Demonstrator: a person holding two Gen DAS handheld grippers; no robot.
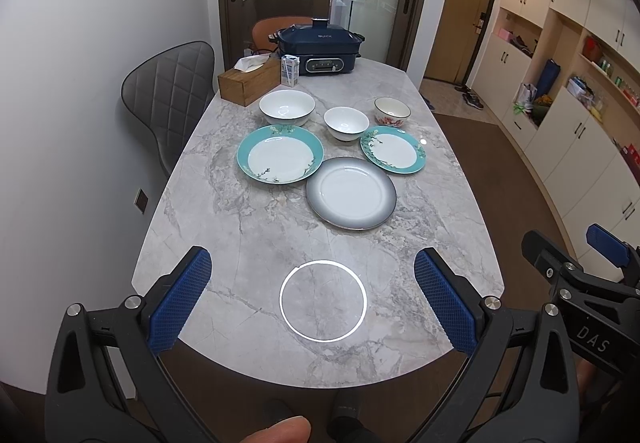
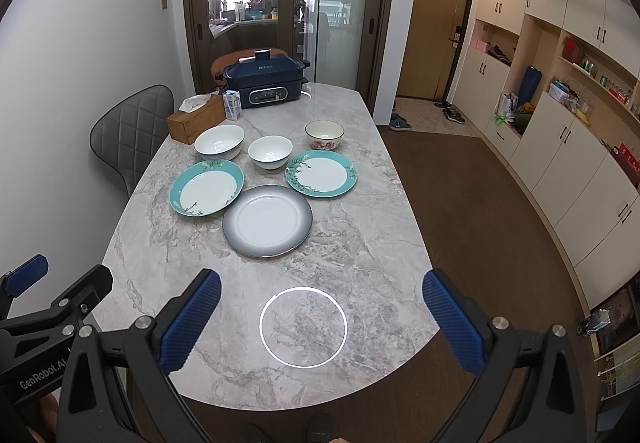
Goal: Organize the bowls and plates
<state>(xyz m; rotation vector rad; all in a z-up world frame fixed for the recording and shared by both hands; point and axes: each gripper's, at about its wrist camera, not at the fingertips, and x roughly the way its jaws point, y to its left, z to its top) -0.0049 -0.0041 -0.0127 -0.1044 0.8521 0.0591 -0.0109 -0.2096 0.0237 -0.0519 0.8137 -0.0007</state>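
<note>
We hold our left gripper and right gripper spread wide and empty, well short of the grey-rimmed plate. Two teal plates flank it just behind; three bowls stand beyond those.

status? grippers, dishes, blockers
Left gripper and right gripper open, empty, over near table edge. Three plates and three bowls spread out mid-table, nothing stacked. Path to them unobstructed.
</note>
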